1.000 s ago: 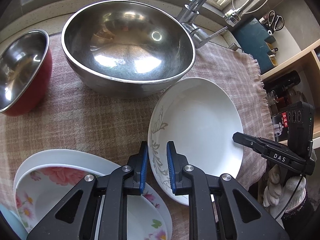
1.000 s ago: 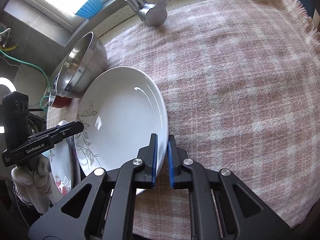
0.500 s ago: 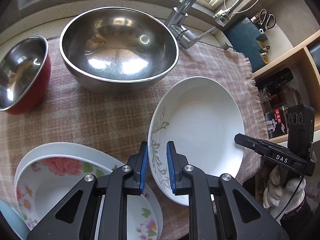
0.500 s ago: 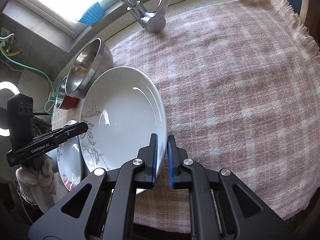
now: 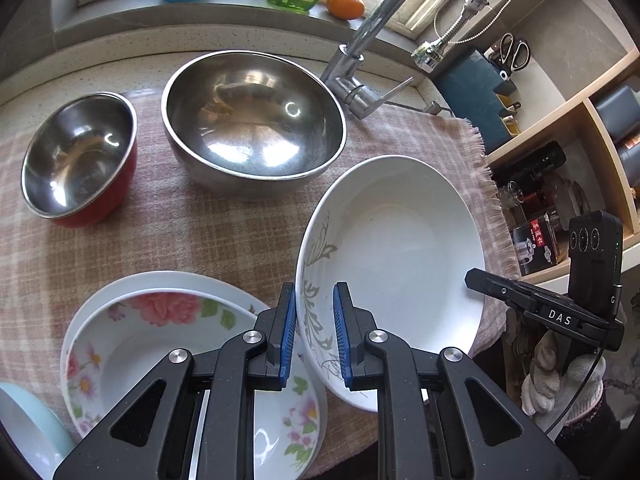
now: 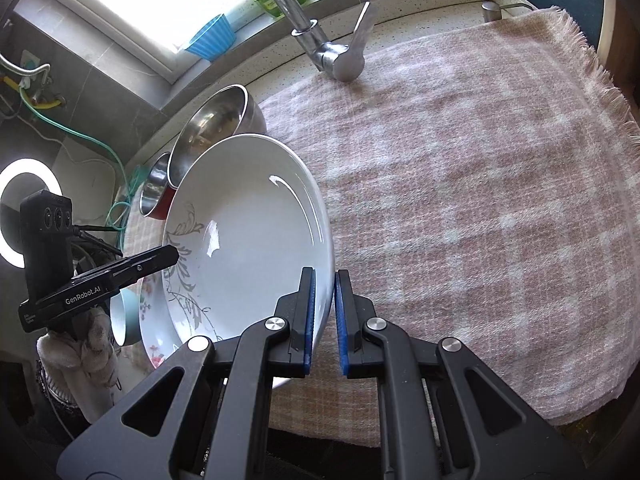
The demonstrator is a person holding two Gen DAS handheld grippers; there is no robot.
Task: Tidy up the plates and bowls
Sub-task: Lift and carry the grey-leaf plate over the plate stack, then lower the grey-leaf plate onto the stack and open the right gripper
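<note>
Right now the white vine-patterned plate [image 5: 400, 256] hangs tilted above the pink checked cloth [image 6: 480, 184], and I have both tools clamped on its rim: my left gripper [image 5: 315, 336] on one edge, my right gripper [image 6: 323, 316] on the opposite. Beside it lies the floral plate stack [image 5: 160, 344], with the large steel bowl [image 5: 252, 120] and red-sided bowl [image 5: 76, 160] farther back.
</note>
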